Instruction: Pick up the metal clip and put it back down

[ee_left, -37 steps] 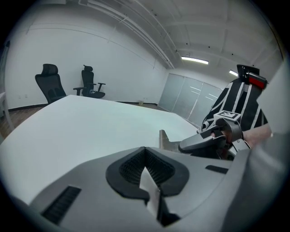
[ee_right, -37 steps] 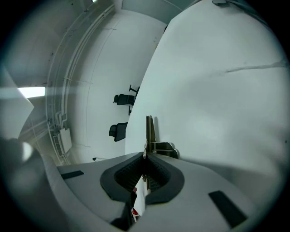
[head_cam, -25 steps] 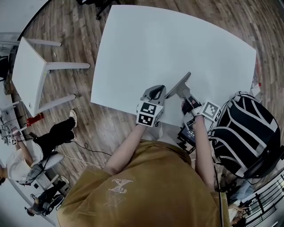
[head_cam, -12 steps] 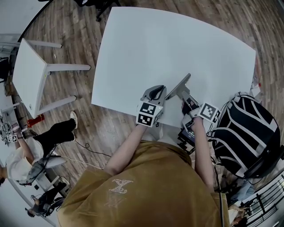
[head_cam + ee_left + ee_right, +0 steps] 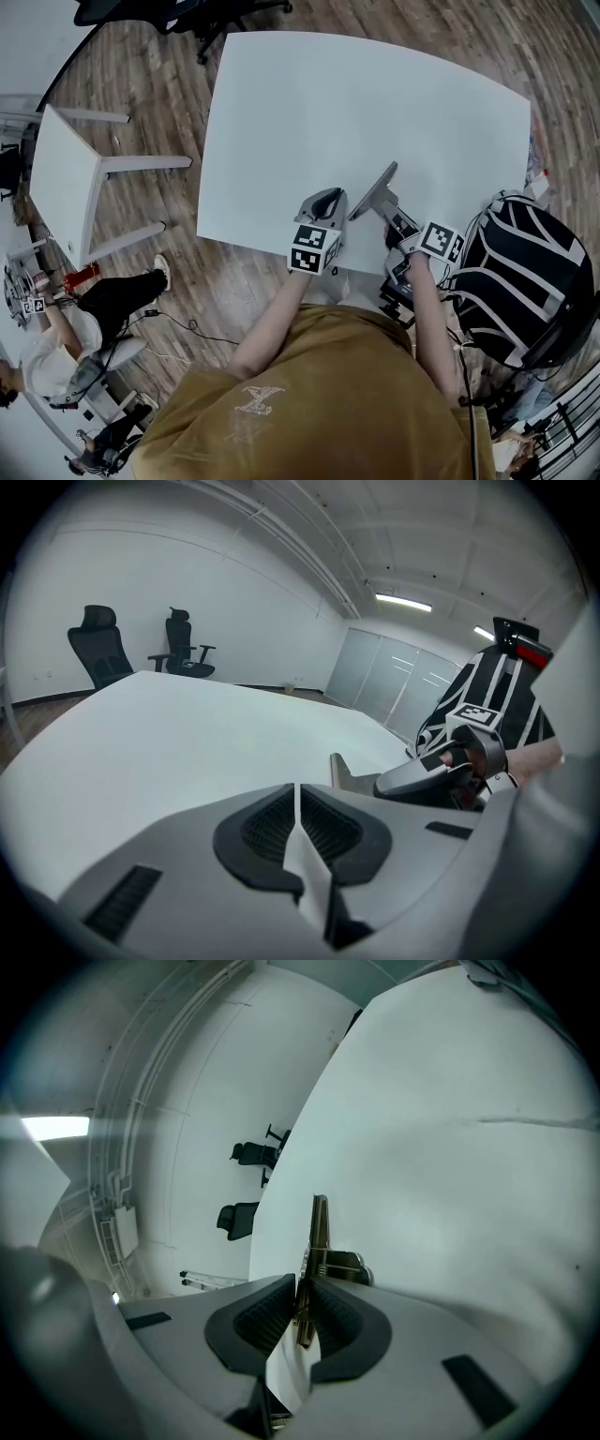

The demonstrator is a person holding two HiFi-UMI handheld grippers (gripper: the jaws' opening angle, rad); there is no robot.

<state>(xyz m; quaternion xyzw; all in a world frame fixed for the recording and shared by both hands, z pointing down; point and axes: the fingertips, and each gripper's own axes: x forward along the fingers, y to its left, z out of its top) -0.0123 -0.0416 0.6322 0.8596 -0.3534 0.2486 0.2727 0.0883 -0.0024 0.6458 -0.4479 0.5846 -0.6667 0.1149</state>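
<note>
**While the right gripper pinches the clip, the left one is closed on nothing**

Where the right gripper (image 5: 300,1312) brings its pads together, the metal clip (image 5: 319,1232) stands clamped between them, its thin arm jutting forward past the jaws over the white table (image 5: 356,103); whether it touches the top cannot be told. Just beside it, the left gripper (image 5: 298,822) has its pads pressed together with nothing between. Both sit at the table's near edge, and bare white top spreads ahead to the far edge. Around lie a wooden floor (image 5: 159,103), a small side table (image 5: 61,169) off to the left, a striped backpack (image 5: 525,272) close on the right, and two office chairs (image 5: 98,653) beyond
</note>
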